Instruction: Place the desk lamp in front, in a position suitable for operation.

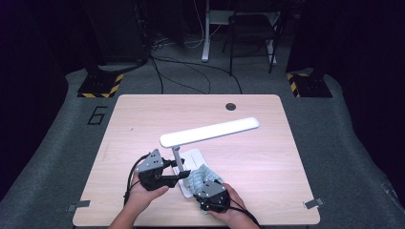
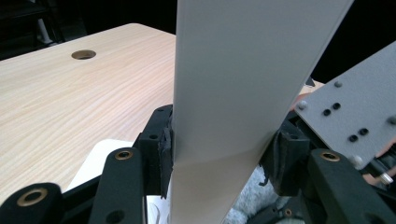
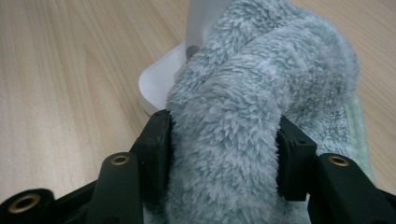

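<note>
A white desk lamp stands on the wooden table (image 1: 133, 124), its long head (image 1: 210, 131) over a flat white base (image 1: 193, 156). My left gripper (image 1: 179, 176) is shut on the lamp's upright stem (image 2: 243, 93), which sits between its two jaws (image 2: 224, 154). My right gripper (image 1: 200, 185) is shut on a fluffy pale teal cloth (image 3: 243, 116), bunched between its jaws (image 3: 224, 154). The cloth (image 1: 203, 172) rests against the near right corner of the lamp base (image 3: 159, 79).
A round cable hole (image 1: 230, 106) lies near the table's far edge. Beyond the table are stands with yellow-black bases (image 1: 100, 86), floor cables and a chair (image 1: 253, 28). The right gripper's grey plate (image 2: 355, 112) is close beside the left one.
</note>
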The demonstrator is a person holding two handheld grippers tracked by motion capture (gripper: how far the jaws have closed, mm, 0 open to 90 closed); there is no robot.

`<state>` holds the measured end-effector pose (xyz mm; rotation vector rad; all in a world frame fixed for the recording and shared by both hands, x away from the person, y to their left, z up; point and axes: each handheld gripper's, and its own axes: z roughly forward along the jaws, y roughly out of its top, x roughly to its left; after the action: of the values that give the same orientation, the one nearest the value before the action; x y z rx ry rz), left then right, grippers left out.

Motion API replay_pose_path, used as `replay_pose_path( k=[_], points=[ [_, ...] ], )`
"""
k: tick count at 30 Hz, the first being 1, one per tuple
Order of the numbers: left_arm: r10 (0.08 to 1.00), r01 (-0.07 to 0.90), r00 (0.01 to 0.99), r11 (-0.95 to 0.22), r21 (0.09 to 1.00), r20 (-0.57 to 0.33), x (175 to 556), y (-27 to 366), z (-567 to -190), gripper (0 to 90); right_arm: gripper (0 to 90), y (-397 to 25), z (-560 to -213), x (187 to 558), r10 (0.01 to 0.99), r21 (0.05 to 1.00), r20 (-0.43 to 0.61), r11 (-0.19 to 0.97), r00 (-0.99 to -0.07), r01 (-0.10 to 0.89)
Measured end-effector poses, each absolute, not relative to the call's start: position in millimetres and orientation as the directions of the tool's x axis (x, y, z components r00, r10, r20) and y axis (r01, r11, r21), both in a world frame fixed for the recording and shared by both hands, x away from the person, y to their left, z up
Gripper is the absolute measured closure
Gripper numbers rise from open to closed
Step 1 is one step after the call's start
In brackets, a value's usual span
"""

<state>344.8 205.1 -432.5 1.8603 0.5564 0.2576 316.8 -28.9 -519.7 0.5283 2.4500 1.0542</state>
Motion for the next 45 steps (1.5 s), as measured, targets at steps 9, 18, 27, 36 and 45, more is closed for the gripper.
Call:
replay_pose_path(
  k=[9, 18, 27, 36, 45],
  points=[
    [0.482, 0.246, 0.873, -0.291, 0.925, -0.081, 344.8, 205.2, -430.7, 51.2, 50.3, -58.8, -520.2, 330.9, 0.541, 0.758, -0.178, 0.608, -0.822, 0.235],
    [0.481, 0.245, 0.873, -0.285, 0.927, -0.082, 345.1, 205.2, -431.3, 51.2, 54.3, -89.7, -521.7, 355.8, 0.652, 0.768, -0.083, 0.523, -0.753, 0.369],
    [0.470, 0.225, 0.880, -0.290, 0.930, -0.066, 341.0, 201.2, -432.0, 51.3, 53.8, -101.6, -517.3, 357.9, 0.711, 0.766, -0.117, 0.509, -0.693, 0.392],
    [0.471, 0.229, 0.879, -0.278, 0.933, -0.075, 340.6, 201.2, -433.2, 51.0, 52.8, -107.4, -508.2, 354.1, 0.749, 0.820, -0.050, 0.409, -0.661, 0.402],
    [0.474, 0.229, 0.877, -0.270, 0.935, -0.078, 339.8, 201.2, -433.8, 50.9, 50.0, -82.0, -506.5, 348.6, 0.701, 0.844, 0.003, 0.381, -0.714, 0.378]
  ],
)
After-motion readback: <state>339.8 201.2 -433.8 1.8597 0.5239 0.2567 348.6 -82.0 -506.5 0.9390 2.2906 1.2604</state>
